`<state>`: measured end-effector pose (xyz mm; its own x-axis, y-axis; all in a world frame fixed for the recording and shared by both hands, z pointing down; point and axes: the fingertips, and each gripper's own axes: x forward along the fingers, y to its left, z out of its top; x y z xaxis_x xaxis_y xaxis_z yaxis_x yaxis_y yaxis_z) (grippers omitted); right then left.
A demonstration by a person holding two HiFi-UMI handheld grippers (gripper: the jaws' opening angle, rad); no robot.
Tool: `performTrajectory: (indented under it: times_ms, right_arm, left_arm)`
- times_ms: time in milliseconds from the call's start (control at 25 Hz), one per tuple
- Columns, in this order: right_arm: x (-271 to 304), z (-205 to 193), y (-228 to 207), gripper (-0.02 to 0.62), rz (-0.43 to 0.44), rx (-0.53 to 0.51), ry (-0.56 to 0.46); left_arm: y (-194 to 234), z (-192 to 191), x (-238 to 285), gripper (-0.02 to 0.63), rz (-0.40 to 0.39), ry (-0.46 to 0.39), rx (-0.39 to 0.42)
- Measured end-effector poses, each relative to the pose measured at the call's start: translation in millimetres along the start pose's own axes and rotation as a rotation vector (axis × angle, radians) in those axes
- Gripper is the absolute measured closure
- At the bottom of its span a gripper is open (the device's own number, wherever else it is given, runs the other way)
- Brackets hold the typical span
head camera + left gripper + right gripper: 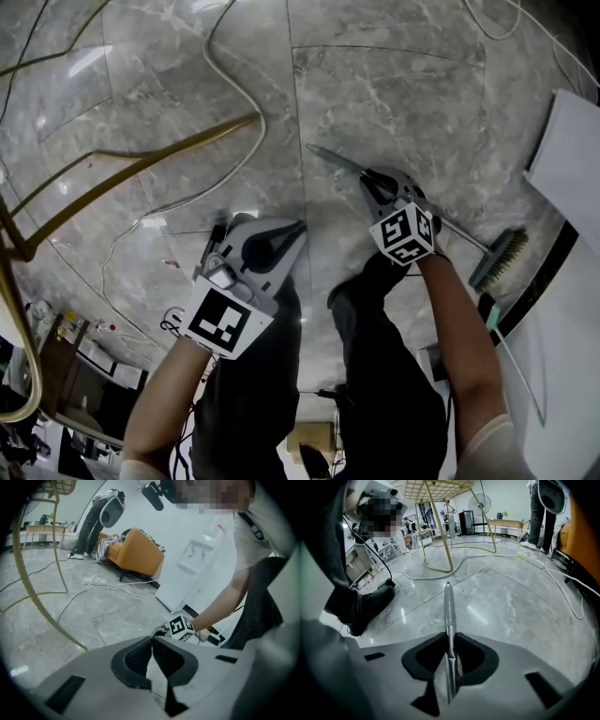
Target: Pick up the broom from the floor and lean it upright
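The broom lies on the grey marble floor, with its thin metal handle (330, 157) running from the middle toward its bristle head (500, 257) at the right. My right gripper (372, 178) is down over the handle partway along. In the right gripper view the handle (448, 606) passes straight between the jaws of the right gripper (449, 641), and the pads close against it. My left gripper (298, 228) hovers to the left of the handle, apart from it. Seen in its own view, the left gripper (152, 640) has its tips together and nothing held.
A yellow metal chair frame (122, 169) stands at the left, with a white cable (234, 112) looping across the floor beside it. A white panel (572, 150) stands at the right, next to the broom head. My own legs (375, 356) are just below the grippers.
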<state>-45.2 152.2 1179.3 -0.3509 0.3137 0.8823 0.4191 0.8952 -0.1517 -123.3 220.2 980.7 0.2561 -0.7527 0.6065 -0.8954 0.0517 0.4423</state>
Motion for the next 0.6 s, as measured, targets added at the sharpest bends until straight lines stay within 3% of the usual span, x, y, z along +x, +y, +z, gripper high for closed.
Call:
performTrajectory:
  times_ms: [200, 600]
  right_arm:
    - [-53, 21, 0, 0.515, -0.014, -0.017, -0.04]
    - [-183, 62, -27, 0.515, -0.128, 0.032, -0.101]
  left_arm:
    - [-28, 20, -19, 0.594, -0.005, 0.007, -0.007]
    - [-105, 88, -58, 0.594, -0.042, 0.015, 0.024]
